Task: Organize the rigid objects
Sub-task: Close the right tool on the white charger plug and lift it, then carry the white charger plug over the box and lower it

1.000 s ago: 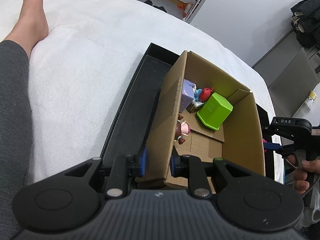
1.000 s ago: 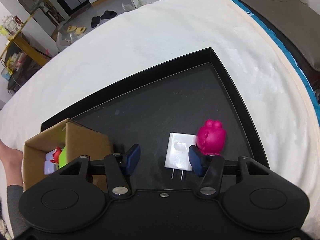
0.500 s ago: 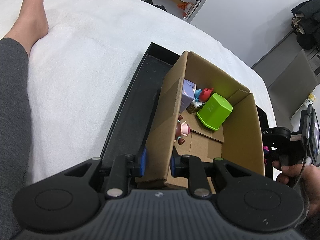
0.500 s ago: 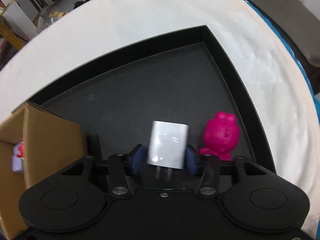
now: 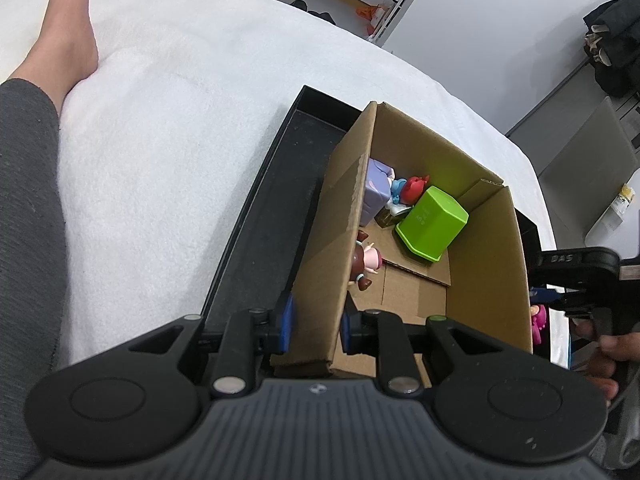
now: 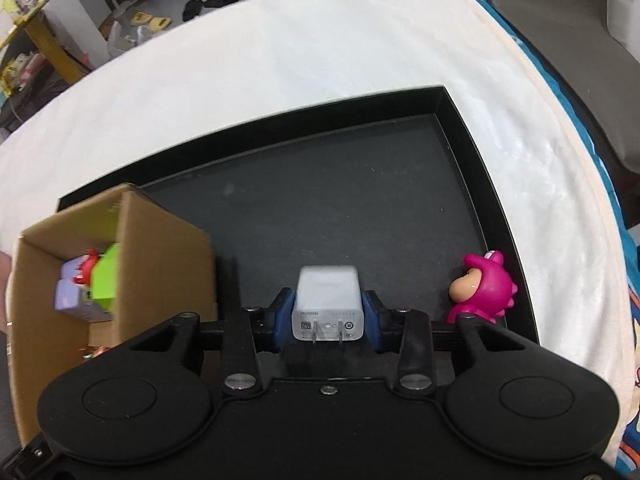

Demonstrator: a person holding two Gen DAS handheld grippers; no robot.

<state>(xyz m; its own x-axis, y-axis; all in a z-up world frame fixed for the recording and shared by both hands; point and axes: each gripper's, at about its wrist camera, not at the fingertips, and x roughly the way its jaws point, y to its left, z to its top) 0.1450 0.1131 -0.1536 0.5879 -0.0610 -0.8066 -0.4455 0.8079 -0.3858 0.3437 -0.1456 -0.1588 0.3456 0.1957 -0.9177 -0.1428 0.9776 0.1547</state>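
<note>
Left tongs [image 5: 315, 328] pinching cardboard box [image 5: 486, 256] wall | right tongs [image 6: 327, 316] just closed, pinching white charger [image 6: 327, 300]

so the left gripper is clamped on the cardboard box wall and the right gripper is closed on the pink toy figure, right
Not quite. The right gripper is closed on the white charger plug, not the pink toy figure, which stands free on the black tray beside it, as the right wrist view shows. The left gripper is indeed clamped on the cardboard box wall.
</note>
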